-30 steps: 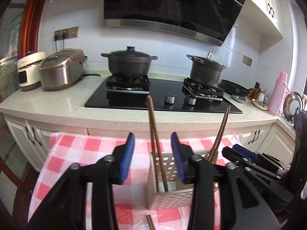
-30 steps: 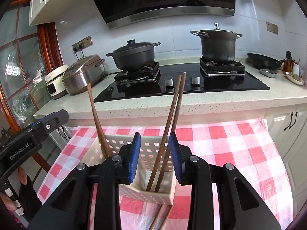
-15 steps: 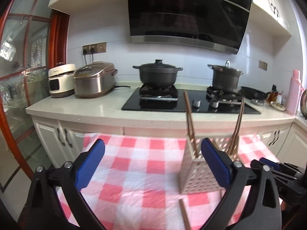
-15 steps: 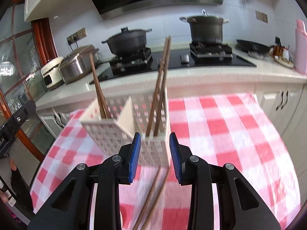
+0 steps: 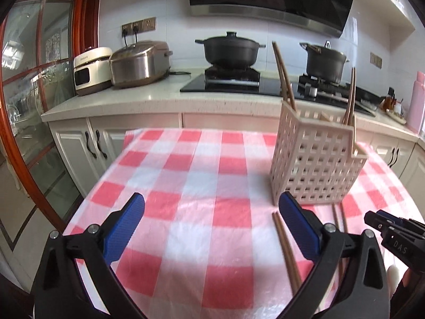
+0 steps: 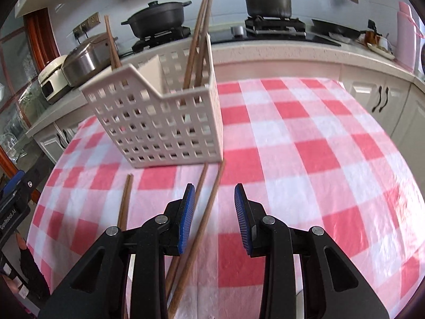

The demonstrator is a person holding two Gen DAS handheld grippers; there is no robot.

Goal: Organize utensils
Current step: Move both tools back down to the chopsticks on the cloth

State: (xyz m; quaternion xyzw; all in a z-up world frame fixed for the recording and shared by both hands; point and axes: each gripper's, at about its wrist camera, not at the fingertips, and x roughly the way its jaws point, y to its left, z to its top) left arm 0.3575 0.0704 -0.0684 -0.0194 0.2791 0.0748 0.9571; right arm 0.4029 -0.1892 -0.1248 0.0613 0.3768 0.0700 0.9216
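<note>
A white perforated utensil basket [image 5: 317, 159] stands on the red-checked tablecloth [image 5: 202, 191]; it also shows in the right wrist view [image 6: 164, 122]. Brown chopsticks [image 6: 198, 45] stand upright in it, another pair [image 6: 111, 45] at its far side. More chopsticks lie flat on the cloth: a pair [image 6: 202, 212] beside my right gripper's left finger and one [image 6: 124, 202] further left, seen also in the left wrist view [image 5: 287, 250]. My left gripper [image 5: 211, 223] is wide open and empty. My right gripper [image 6: 213, 218] is open and empty, above the cloth.
A counter [image 5: 159, 101] behind the table carries rice cookers [image 5: 138, 63], a black hob with two dark pots [image 5: 229, 49], and a pink bottle [image 6: 406, 34]. White cabinets [image 6: 382, 98] sit below. A wood-framed glass door [image 5: 24, 101] is to the left.
Both grippers pulled back and up from the basket. The left gripper opened wide. The right gripper opened a little, and chopsticks on the cloth came into view.
</note>
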